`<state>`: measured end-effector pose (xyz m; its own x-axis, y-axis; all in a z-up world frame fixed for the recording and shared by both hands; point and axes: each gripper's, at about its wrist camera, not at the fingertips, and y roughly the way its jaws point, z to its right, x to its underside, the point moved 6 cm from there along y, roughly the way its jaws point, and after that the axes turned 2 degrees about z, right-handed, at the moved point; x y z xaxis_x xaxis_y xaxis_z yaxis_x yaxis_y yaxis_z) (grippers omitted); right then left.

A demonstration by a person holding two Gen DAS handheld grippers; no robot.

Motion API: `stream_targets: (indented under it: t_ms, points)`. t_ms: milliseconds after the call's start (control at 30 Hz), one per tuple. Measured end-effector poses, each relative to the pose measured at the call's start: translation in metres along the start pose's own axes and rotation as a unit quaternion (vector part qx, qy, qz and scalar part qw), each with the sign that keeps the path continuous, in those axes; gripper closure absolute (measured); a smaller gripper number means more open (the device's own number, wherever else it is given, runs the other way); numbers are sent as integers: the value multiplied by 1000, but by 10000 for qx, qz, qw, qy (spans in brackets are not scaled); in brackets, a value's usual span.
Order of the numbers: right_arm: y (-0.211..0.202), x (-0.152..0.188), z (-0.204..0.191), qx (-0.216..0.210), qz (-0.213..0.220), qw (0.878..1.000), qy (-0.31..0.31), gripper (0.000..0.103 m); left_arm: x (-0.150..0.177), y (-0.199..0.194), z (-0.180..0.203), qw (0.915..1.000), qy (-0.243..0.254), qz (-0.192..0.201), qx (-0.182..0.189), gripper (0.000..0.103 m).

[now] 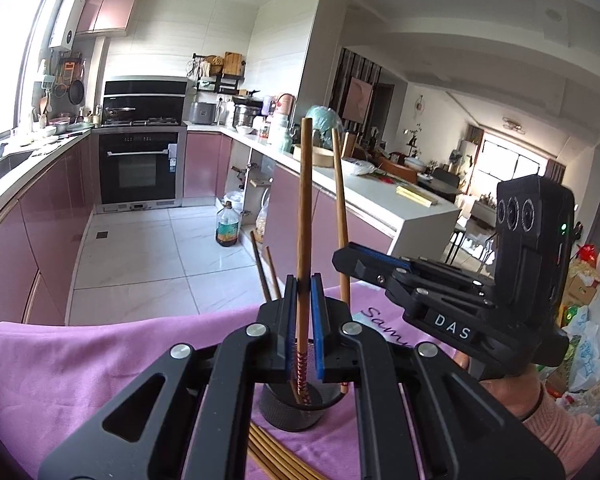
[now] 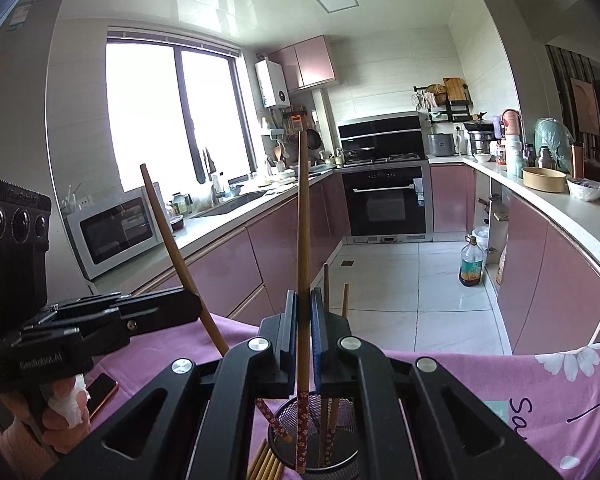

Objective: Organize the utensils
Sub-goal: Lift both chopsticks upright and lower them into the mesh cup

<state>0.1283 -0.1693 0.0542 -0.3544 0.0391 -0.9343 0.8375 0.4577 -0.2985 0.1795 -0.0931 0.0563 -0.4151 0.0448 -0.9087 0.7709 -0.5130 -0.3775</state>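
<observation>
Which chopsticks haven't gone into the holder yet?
The plain bundle lying flat on the pink cloth beside the mesh holder. The others stand upright in the holder, two of them still gripped.

Two brown chopsticks [image 2: 302,240] with flowered red ends stand nearly upright, lower tips inside a black mesh cup [image 2: 340,456]. Two more lean in it already. A bundle of chopsticks [image 1: 276,456] lies flat beside the cup.

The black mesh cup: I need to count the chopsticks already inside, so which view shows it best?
The right wrist view: the black mesh cup shows its open mouth and the chopstick ends inside. In the left wrist view the cup sits mostly behind the gripper frame, its inside largely hidden.
</observation>
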Motion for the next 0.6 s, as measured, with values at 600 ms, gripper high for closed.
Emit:
stream_targets:
  t_ms: [600]
  points:
    - [41,39,17,328,-612,9975,123,98,32,44,5,9960,96,-882,136,96]
